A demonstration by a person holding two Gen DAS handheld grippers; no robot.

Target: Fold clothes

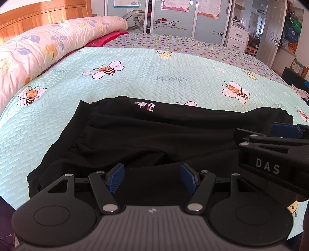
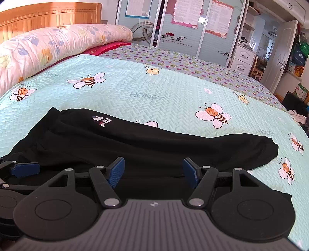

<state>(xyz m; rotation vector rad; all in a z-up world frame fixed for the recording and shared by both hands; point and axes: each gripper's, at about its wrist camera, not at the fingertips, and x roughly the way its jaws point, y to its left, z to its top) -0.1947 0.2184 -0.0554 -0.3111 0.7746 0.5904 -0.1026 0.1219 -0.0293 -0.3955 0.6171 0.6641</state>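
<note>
A black garment (image 1: 146,133) with a small white and red logo (image 1: 147,106) lies spread across the mint bedspread (image 1: 154,77), roughly doubled over lengthwise. My left gripper (image 1: 152,177) hovers above its near edge, open, with only loose cloth showing below its blue pads. The right gripper (image 2: 153,171) hovers over the same garment (image 2: 154,148) further right, also open with nothing pinched. Each gripper shows in the other's view: the right one (image 1: 270,135) at the right edge, and a blue pad (image 2: 25,170) of the left one at the left edge.
A rolled floral quilt (image 1: 48,44) and a red pillow (image 1: 108,38) lie along the wooden headboard (image 1: 38,13) at the back left. Beyond the bed stand wardrobe doors (image 1: 173,19), white drawers (image 1: 237,38) and a door (image 1: 274,34). Bedspread extends past the garment.
</note>
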